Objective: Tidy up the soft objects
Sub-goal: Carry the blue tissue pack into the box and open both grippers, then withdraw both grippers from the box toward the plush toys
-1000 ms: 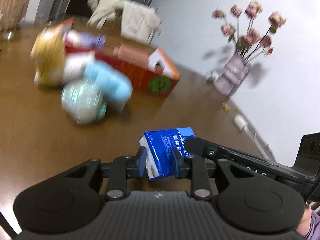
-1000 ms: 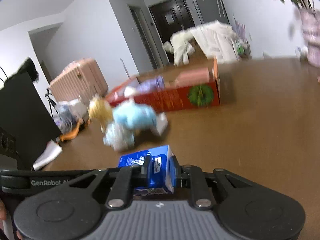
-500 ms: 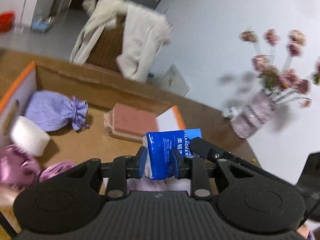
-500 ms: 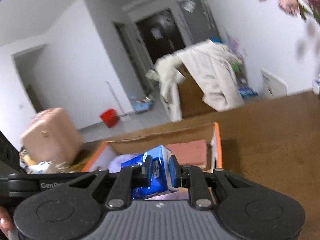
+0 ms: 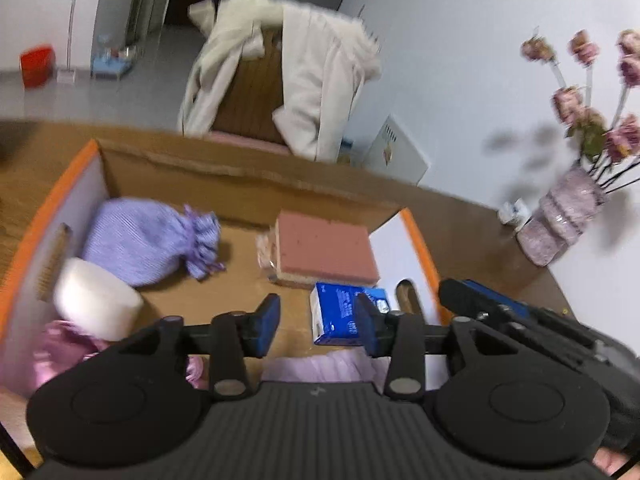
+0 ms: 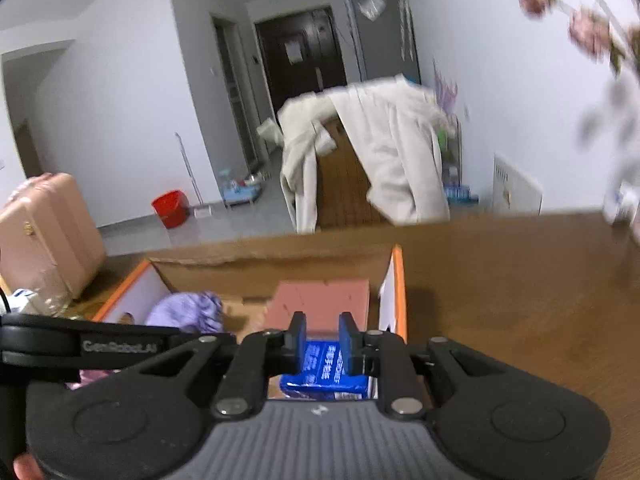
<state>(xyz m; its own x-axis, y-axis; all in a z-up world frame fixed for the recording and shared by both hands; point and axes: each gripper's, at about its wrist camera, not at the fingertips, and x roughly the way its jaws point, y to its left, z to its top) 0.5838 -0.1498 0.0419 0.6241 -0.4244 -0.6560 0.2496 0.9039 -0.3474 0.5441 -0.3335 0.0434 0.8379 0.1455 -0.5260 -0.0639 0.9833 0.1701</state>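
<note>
A blue tissue pack (image 5: 340, 314) lies on the floor of an orange-rimmed cardboard box (image 5: 90, 150), against its right wall. My left gripper (image 5: 316, 324) hovers over it with its jaws opening; the pack sits behind the right finger and no pad presses on it. In the right wrist view the pack (image 6: 324, 374) shows below and between the pads of my right gripper (image 6: 322, 340). That gripper's jaws are opening a little and the pack hangs free of them. Also in the box are a purple drawstring pouch (image 5: 140, 240), a pink sponge (image 5: 324, 248) and a white block (image 5: 96, 300).
Pink fabric (image 5: 64, 352) and a lilac cloth (image 5: 320, 366) fill the box's near side. A vase of pink flowers (image 5: 560, 220) stands on the wooden table (image 6: 520, 300) to the right. Behind the table is a chair draped with a white coat (image 5: 304, 80); a pink suitcase (image 6: 44, 232) stands far left.
Both grippers carried the blue pack from above the table to over the box. Their jaws have since parted and the pack has dropped to the box floor.
</note>
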